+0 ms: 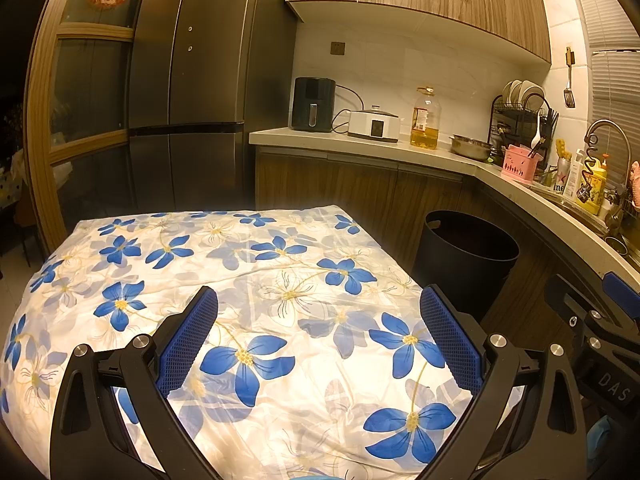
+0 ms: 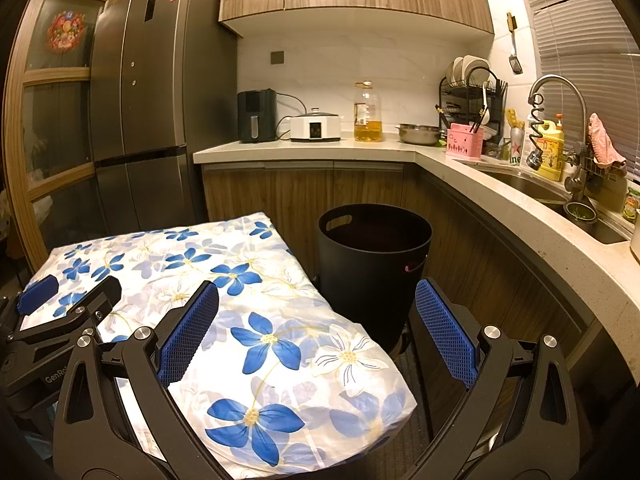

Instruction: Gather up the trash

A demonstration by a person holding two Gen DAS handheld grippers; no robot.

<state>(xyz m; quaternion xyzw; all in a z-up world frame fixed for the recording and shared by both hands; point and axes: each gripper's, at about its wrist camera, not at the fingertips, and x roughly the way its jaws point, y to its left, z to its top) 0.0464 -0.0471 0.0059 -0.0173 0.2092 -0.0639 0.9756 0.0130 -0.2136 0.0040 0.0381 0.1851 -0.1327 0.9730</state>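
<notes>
Now I am holding my left gripper (image 1: pixel 319 334) over the flowered tabletop (image 1: pixel 256 280), fingers spread and gripping nothing; no trash is showing on the cloth. My right gripper (image 2: pixel 316 330), equally released, is hanging at the tabletop's edge, and only its view is showing the black bin (image 2: pixel 374 268) whole, standing just beside.

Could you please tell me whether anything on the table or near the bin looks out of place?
Nothing stands out: the floral cloth lies flat with no trash visible on it, and the bin stands upright beside the table.
</notes>
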